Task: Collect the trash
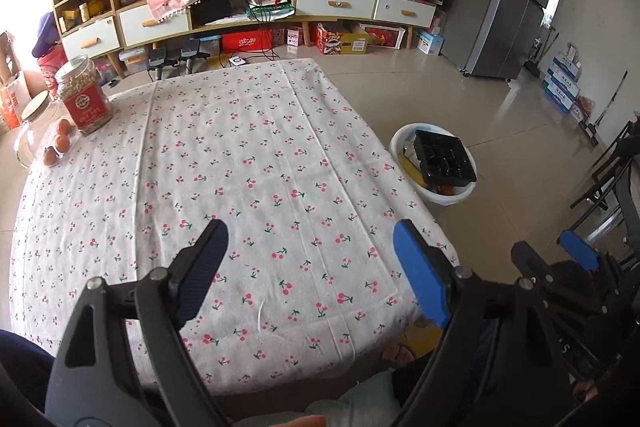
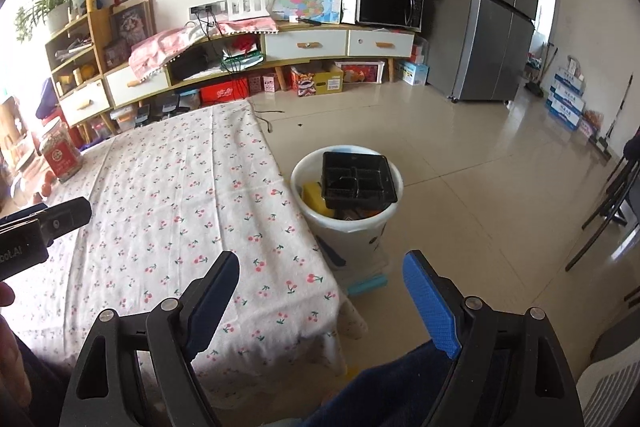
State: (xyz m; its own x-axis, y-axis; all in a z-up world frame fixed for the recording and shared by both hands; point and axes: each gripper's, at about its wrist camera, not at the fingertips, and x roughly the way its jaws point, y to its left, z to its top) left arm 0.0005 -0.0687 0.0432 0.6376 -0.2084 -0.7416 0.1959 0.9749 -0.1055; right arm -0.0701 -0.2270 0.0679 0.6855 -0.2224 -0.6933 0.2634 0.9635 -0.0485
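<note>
Cherry-print table [image 1: 248,163] with jar [image 1: 83,95], tomatoes [image 1: 61,142]

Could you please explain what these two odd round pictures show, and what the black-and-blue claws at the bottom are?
There is no robot here: a person holds a two-finger gripper in each hand, and each has a wide-angle camera looking along its fingers. One picture comes from the left gripper, the other from the right gripper. Both stand open and hold nothing. Below them is a table with a cherry-print cloth; at its far corner stand a red-labelled jar, a glass jar and some small orange fruit. On the floor beside the table is a white bin with a black tray resting on top of other trash.
</note>
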